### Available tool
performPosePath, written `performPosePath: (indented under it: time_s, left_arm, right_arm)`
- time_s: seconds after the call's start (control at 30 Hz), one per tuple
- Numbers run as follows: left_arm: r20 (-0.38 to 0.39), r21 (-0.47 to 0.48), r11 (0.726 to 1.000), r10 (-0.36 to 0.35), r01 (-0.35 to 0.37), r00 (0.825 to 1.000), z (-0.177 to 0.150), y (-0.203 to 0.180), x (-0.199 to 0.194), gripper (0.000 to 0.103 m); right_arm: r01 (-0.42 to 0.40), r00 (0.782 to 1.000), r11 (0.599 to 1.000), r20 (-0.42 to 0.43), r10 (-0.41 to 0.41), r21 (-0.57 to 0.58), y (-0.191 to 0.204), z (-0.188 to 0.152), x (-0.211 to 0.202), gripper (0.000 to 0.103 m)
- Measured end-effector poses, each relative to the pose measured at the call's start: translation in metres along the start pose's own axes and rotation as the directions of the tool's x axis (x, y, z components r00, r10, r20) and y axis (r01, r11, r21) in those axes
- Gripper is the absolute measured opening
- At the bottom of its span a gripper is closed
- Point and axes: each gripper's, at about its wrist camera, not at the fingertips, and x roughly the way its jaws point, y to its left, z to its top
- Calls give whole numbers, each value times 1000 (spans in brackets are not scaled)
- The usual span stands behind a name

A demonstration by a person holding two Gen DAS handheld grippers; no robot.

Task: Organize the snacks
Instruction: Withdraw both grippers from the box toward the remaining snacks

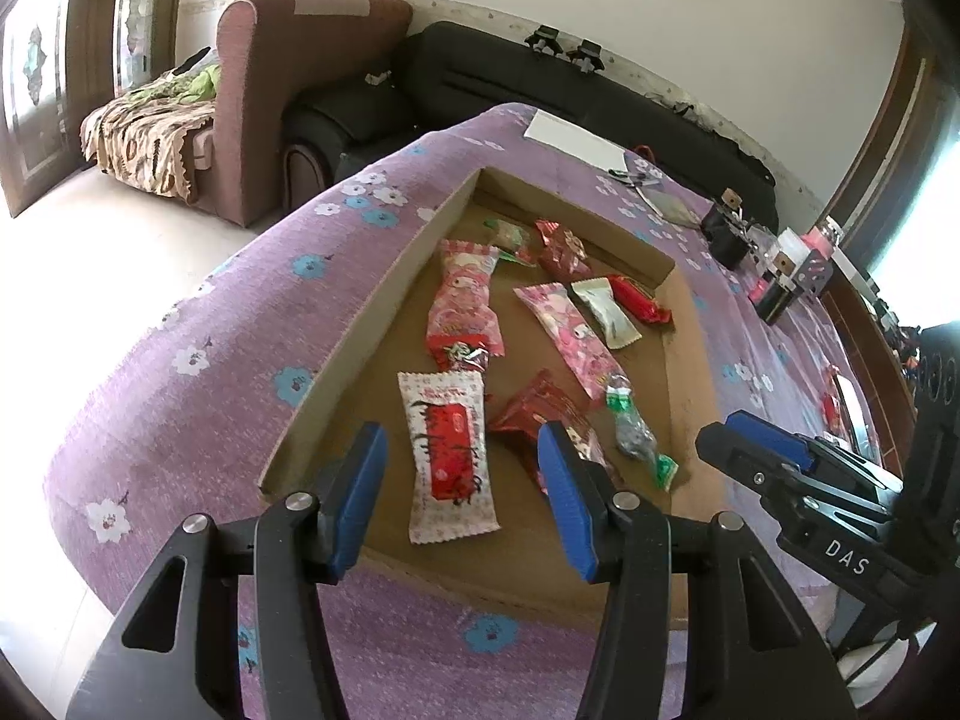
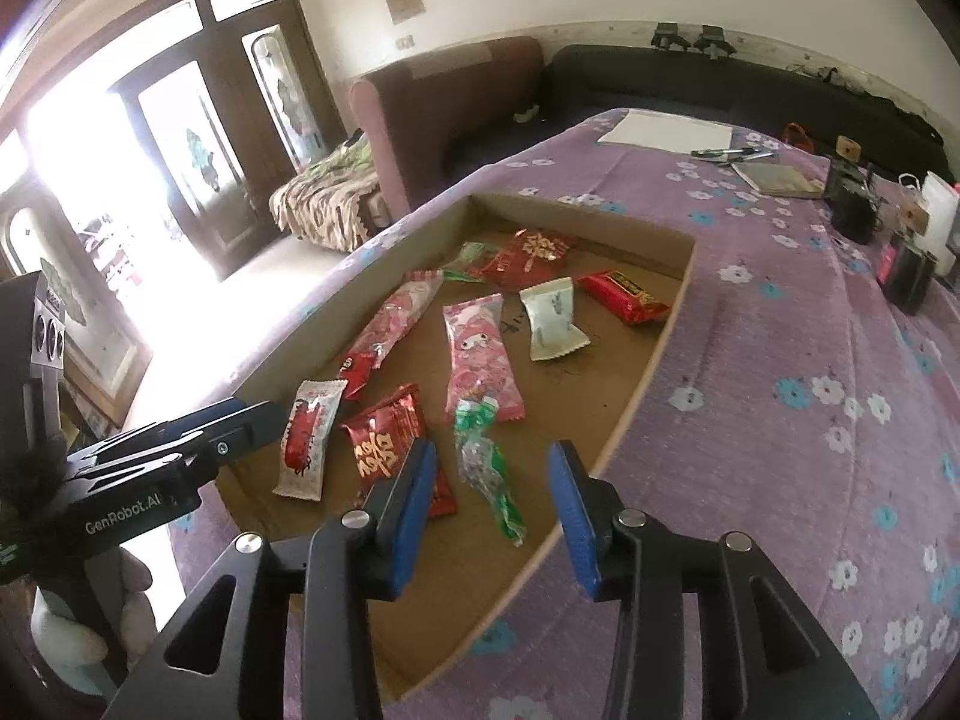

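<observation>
Snacks are scattered flat on the floor of a shallow cardboard tray (image 1: 384,294) that sits on a purple flowered tablecloth (image 1: 180,324). Nearest the left gripper (image 1: 462,498) lies a white packet with a red bar inside (image 1: 450,456); its long axis runs roughly away from the camera, one crimped end toward the tray's near edge. It is judged light, crinkly and slippery, so it is best pinched across its narrow width near the middle, where the filling gives some stiffness.

Below the right gripper (image 2: 492,510) lies a green-and-clear twisted candy wrapper (image 2: 486,468), long axis also running away from the camera, slightly slanted; it looks soft and thin and is better taken at the fuller middle than at a twisted tail. Beside it a red foil packet with gold lettering (image 2: 390,444) is partly hidden by one finger.

Both grippers are held wide apart with nothing between the blue pads (image 1: 360,498), hovering over the tray's near end.
</observation>
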Motion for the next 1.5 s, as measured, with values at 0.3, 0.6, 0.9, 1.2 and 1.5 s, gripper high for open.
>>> performPosePath:
  time_s: [0.3,0.6,0.9,1.2,1.5]
  left_arm:
    - [11,16,1000,-11,11,1000,-7,-13,-14,69]
    - [1,101,994,-49,49,999,-16,-52,-19,71]
    - [-66,261,964,-44,59,997,-39,-111,-7,74]
    - [-132,357,932,-8,55,991,-57,-146,7,74]
    - [-153,447,894,36,37,987,-68,-179,19,75]
  right_arm:
    - [0,1000,999,29,-1,53,-14,-13,-17,48]
    - [98,985,988,130,-113,117,-51,-32,-47,63]
    - [89,988,933,89,-128,349,-138,-60,-71,64]
    - [145,976,894,89,-200,425,-191,-76,-97,64]
    - [217,950,825,82,-302,522,-254,-89,-129,65]
